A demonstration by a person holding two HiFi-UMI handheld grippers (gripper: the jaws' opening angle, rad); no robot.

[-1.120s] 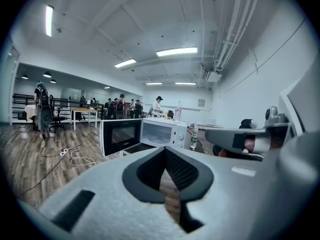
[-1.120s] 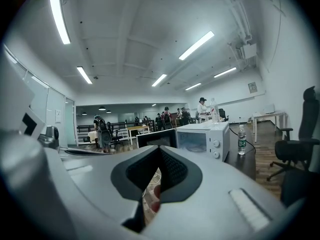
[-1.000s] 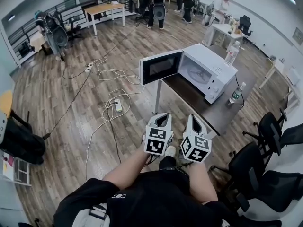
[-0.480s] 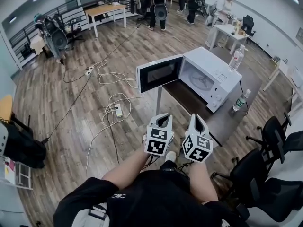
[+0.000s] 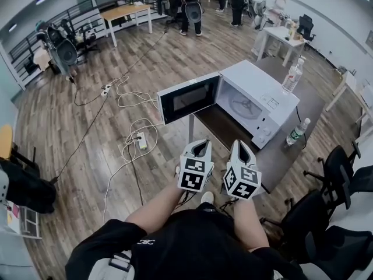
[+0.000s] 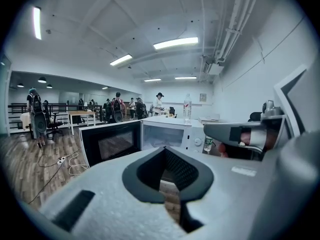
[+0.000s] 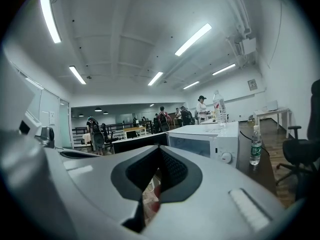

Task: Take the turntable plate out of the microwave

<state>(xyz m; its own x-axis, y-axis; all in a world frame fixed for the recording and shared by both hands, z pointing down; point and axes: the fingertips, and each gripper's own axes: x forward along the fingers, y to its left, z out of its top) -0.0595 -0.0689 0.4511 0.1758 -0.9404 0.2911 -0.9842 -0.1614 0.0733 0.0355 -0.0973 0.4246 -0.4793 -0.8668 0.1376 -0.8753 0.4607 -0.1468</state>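
Turntable plate lies inside microwave; door hangs open toward 9 o'clock. Microwave sits on dark table. Left gripper and right gripper are side by side at its 6 o'clock, well apart from it. Both jaw pairs are pressed together, nothing between.

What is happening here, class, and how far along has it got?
A person holds a two-jaw gripper in each hand. The left gripper and the right gripper are both shut and empty, side by side in front of the body, short of the microwave. It stands on a dark table with its door swung open, and the turntable plate is still inside. A tall water bottle and a green-labelled bottle stand nearby on the table.
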